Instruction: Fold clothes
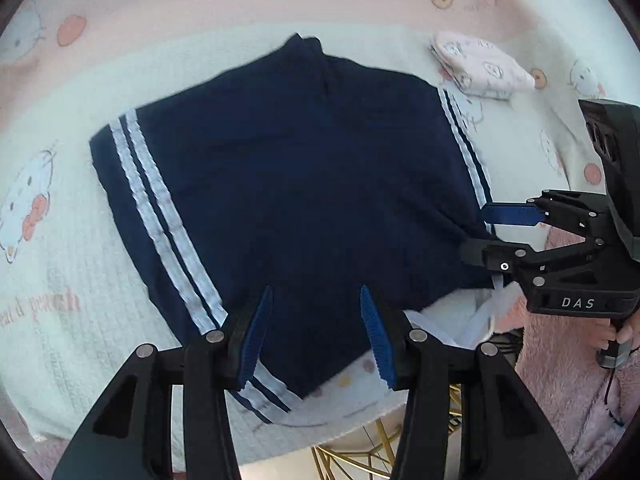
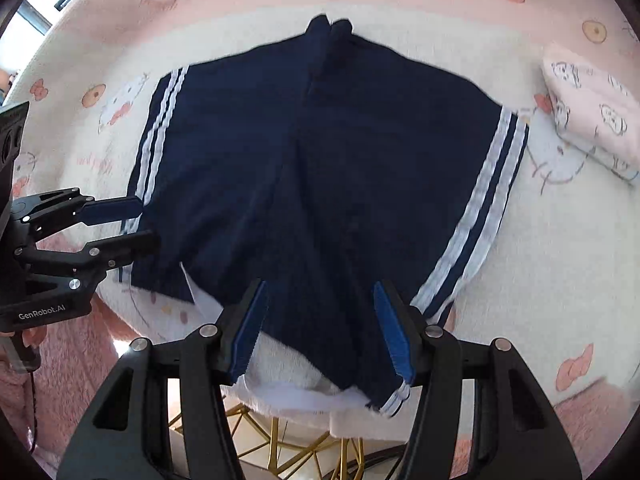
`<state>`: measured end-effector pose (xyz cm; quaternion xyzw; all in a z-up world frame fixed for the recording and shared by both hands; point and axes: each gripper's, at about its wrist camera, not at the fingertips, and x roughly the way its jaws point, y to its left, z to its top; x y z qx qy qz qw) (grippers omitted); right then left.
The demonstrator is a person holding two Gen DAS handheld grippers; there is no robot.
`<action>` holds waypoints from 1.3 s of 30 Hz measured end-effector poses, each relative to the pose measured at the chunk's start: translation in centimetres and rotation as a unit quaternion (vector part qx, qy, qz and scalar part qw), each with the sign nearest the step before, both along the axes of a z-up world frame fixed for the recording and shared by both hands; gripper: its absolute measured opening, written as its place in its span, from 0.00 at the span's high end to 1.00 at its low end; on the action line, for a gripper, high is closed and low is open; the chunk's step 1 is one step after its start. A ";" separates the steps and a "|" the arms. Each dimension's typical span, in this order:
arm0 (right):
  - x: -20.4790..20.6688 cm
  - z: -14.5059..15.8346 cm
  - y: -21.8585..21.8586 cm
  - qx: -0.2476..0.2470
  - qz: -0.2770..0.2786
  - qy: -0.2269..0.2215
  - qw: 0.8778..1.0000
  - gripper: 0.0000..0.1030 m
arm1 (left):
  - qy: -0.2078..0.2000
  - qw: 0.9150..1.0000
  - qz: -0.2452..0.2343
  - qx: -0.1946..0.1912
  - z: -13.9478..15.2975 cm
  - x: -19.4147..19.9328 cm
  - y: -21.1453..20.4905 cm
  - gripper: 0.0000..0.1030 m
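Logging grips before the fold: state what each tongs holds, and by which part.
Nothing is held. Left tongs and right tongs are both open over the near edge of the navy shorts, not clamped on it.

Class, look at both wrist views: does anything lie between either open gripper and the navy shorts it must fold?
Nothing visible does. The left gripper and right gripper both hang open directly at the near edge of the navy shorts. The folded pink cloth lies apart, beyond the shorts' far corner.
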<state>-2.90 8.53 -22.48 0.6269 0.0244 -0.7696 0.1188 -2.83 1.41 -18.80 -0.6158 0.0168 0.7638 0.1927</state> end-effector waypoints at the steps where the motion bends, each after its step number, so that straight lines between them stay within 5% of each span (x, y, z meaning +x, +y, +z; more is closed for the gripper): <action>1: 1.0 -0.3 0.3 0.003 -0.003 -0.005 1.000 0.45 | -0.003 1.000 -0.007 -0.008 -0.1 0.6 0.4 0.53; 8: 3.0 -1.0 -0.8 0.035 0.032 -0.001 0.999 0.45 | 0.006 0.997 -0.045 -0.062 -0.2 4.2 2.1 0.53; 11: 3.1 -1.4 -0.7 0.046 0.039 0.002 0.998 0.45 | -0.019 0.995 -0.008 -0.098 -1.5 3.6 1.1 0.53; 19: 3.6 -0.8 1.0 0.042 0.025 0.010 0.999 0.44 | 0.009 0.995 0.061 -0.072 0.2 2.3 -1.9 0.53; 28: 3.0 -1.0 2.4 0.057 0.002 0.033 0.998 0.44 | 0.060 0.993 0.072 -0.072 1.7 2.5 -3.7 0.53; 31: 2.5 -0.9 3.4 0.055 -0.015 0.040 0.998 0.44 | 0.039 0.994 0.072 -0.078 1.0 1.7 -3.4 0.53; 35: 3.1 -0.5 4.9 0.027 -0.025 0.018 0.999 0.44 | 0.013 0.996 0.072 -0.049 2.1 2.7 -4.7 0.53; 38: 4.3 1.3 6.6 -0.041 -0.042 -0.001 0.998 0.44 | -0.062 0.991 0.119 0.013 3.4 4.1 -7.2 0.53; 39: 4.6 2.1 7.5 -0.069 -0.054 0.000 0.996 0.43 | -0.059 0.988 0.135 0.035 4.1 4.6 -8.1 0.53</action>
